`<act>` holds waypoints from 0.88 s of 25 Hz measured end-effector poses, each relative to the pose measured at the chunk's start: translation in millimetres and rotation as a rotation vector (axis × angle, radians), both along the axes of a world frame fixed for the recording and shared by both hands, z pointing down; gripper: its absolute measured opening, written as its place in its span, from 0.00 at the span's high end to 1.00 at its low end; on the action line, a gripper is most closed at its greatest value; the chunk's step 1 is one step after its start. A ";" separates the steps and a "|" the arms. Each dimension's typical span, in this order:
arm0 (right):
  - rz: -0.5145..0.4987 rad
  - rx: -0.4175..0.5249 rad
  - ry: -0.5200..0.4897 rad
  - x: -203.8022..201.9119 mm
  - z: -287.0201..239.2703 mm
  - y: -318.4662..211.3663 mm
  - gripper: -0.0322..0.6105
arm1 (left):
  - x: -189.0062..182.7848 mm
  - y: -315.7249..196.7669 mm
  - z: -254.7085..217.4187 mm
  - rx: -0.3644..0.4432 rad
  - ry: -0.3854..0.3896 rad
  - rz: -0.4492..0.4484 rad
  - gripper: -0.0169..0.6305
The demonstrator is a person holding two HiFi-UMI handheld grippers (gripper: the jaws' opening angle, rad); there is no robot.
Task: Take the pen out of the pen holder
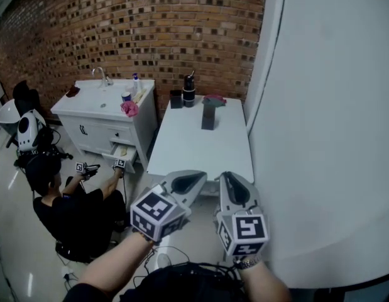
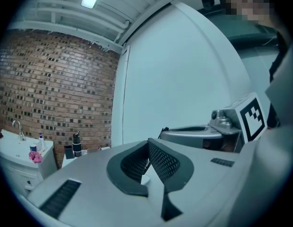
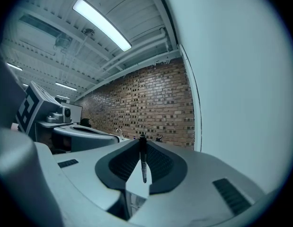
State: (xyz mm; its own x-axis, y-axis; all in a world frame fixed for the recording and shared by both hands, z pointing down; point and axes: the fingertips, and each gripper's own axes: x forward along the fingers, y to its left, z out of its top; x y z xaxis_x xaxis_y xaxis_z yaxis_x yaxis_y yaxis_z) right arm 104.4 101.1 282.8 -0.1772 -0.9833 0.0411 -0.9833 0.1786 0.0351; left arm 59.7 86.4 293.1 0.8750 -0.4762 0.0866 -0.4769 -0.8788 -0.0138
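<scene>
- The right claw [image 3: 142,144] is clamped on a slim dark pen [image 3: 143,163]. The pen stands upright between the ribbed pads with its tip pointing down.
- The left claw [image 2: 147,145] has its pads together at the tips, and nothing is between them.
- In the head view the left claw [image 1: 194,179] and right claw [image 1: 230,177] sit side by side, near each other. Both point level toward the white tabletop [image 1: 200,150], at its near edge. The pen itself is too small to make out there.
- A tall dark box [image 1: 208,115] stands upright on the tabletop toward the far end, well apart from both claws. Whether it is the pen holder cannot be told.
- Along the tabletop's far edge stand a black square cup [image 1: 176,99] and, just beside it, a black bottle [image 1: 189,90]. A reddish cloth [image 1: 214,97] lies to their right.
- A white sink cabinet [image 1: 106,121] stands left of the tabletop against the brick wall [image 1: 150,24].
- A person [image 1: 68,209] sits on the floor at the left.
- A white wall [image 1: 326,124] fills the right side.
</scene>
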 end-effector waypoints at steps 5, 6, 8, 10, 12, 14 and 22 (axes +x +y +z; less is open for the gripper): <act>-0.012 0.004 -0.001 -7.2 2.3 4.2 0.87 | -5.9 11.1 0.0 -0.017 -0.004 -0.012 0.97; -0.004 0.001 -0.002 -9.6 3.2 4.6 0.87 | -8.8 10.6 1.9 -0.018 -0.005 -0.007 0.97; 0.007 -0.005 -0.005 -16.1 6.9 3.9 0.87 | -16.3 7.5 6.6 -0.016 -0.008 0.006 0.97; 0.006 -0.007 -0.008 -22.9 10.5 0.5 0.87 | -22.9 3.5 9.2 -0.010 -0.012 0.022 0.97; 0.005 -0.005 -0.004 -28.4 10.8 -3.5 0.87 | -27.3 -0.9 9.1 -0.002 -0.012 0.038 0.97; 0.019 -0.009 0.001 -33.8 11.3 -4.8 0.87 | -32.5 -2.8 9.9 -0.004 -0.011 0.049 0.97; 0.050 -0.012 0.026 -50.1 12.3 -6.9 0.87 | -50.5 -6.3 6.7 -0.009 0.007 0.063 0.97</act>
